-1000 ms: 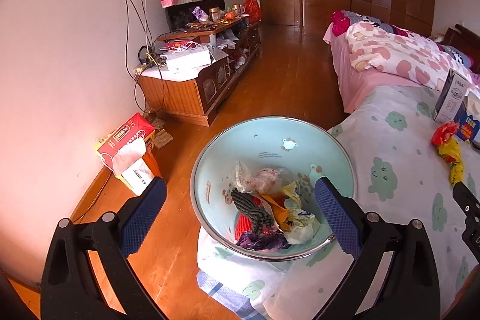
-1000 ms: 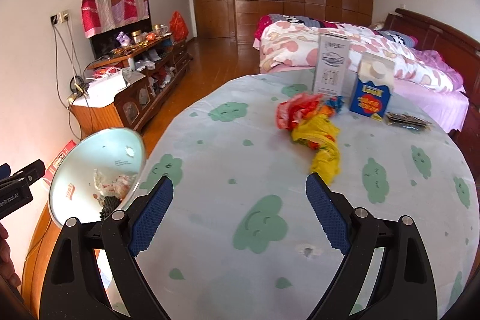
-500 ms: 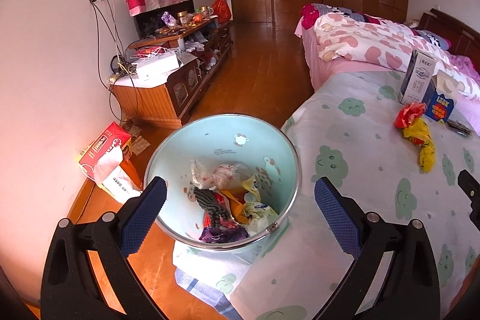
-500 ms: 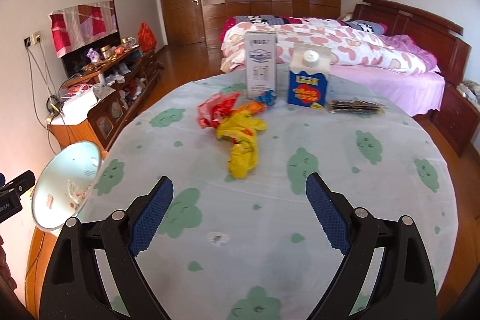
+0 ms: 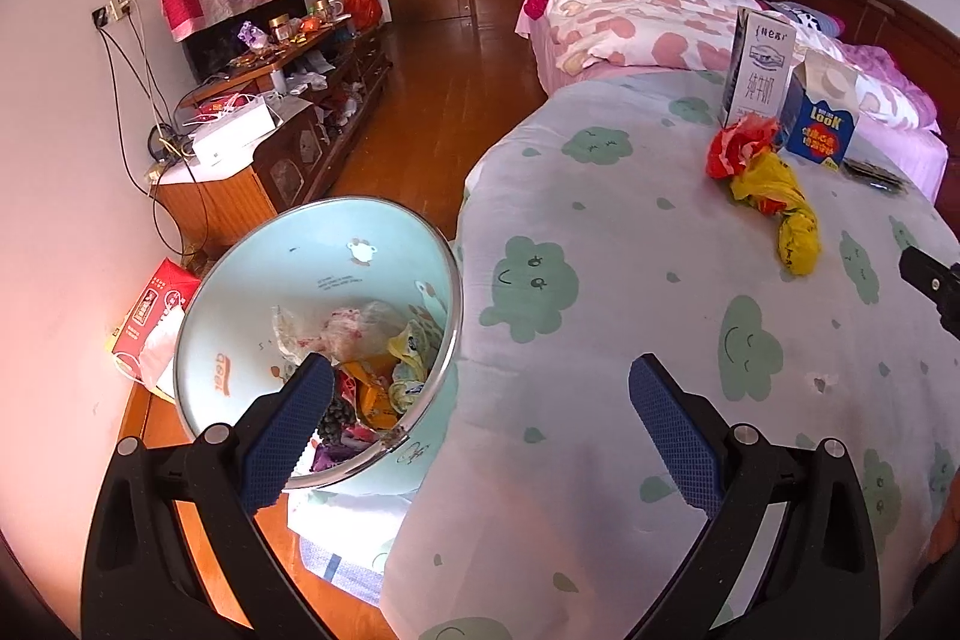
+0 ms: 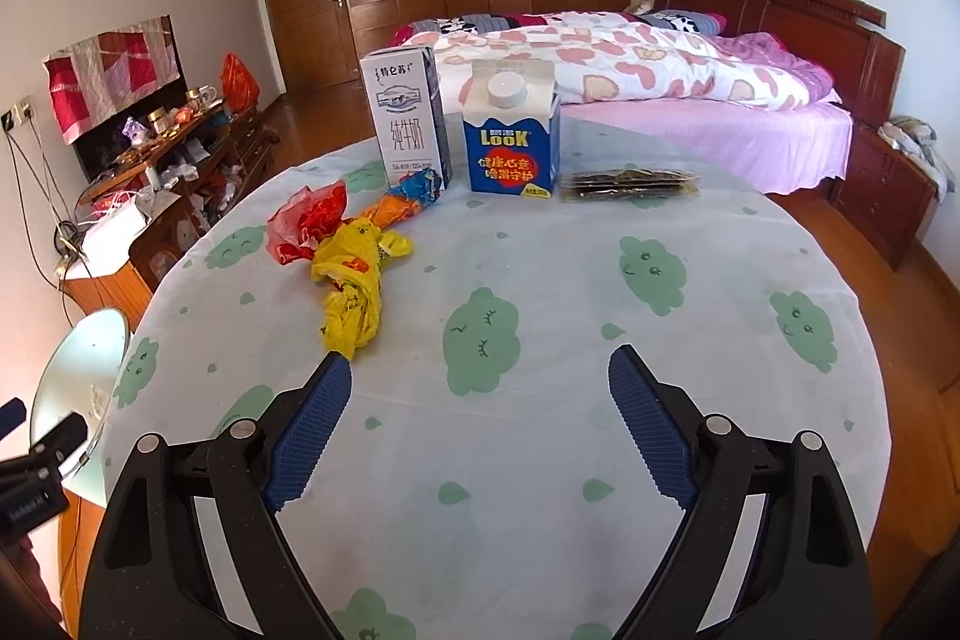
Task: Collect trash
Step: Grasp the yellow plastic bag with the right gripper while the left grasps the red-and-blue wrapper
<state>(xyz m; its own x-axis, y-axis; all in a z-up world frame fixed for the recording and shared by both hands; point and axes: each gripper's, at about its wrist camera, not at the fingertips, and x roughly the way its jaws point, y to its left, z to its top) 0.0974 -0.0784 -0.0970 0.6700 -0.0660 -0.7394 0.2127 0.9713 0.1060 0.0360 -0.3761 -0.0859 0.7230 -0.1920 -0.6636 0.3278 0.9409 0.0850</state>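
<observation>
Both grippers' fingers spread, empty; a careless grab at the yellow bag could topple the cartons

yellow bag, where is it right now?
The yellow bag lies crumpled on the round table, left of centre in the right wrist view. It touches the red wrapper, in front of the white milk carton.
</observation>
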